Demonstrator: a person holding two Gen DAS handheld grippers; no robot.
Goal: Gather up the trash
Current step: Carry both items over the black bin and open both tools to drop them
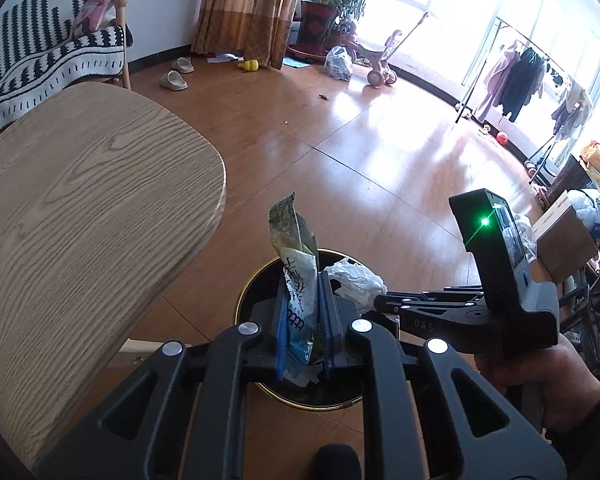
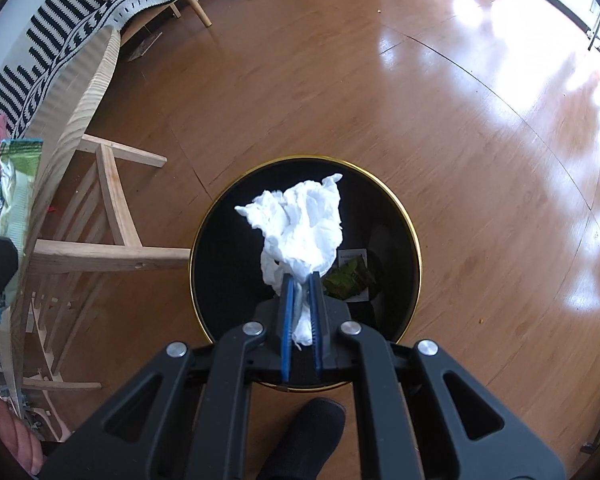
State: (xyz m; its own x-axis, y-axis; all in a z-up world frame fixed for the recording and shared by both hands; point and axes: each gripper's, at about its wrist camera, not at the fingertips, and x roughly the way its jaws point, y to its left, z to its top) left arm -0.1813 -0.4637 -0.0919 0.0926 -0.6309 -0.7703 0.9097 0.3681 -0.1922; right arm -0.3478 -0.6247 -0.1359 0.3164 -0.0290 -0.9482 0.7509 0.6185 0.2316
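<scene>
On the left, the wooden table (image 1: 80, 200) is showing a bare top in the left wrist view, with no trash visible on the part in frame. The left tool (image 1: 303, 312) is clamping a crinkled snack wrapper (image 1: 296, 264) upright between its blue pads, and it is hanging over the near edge of the black, gold-rimmed bin (image 2: 410, 236) standing on the floor (image 2: 440, 120) beside the table. Moving right, the right tool (image 2: 300, 316) is pinching a crumpled white tissue (image 2: 300, 224) directly above the bin's opening. Inside the bin, a green wrapper (image 2: 350, 280) is already lying at the bottom, so some collecting looks done. Judging from this, both pieces are waiting to be dropped; releasing them seems the main work left, though other trash may be lying out of view
</scene>
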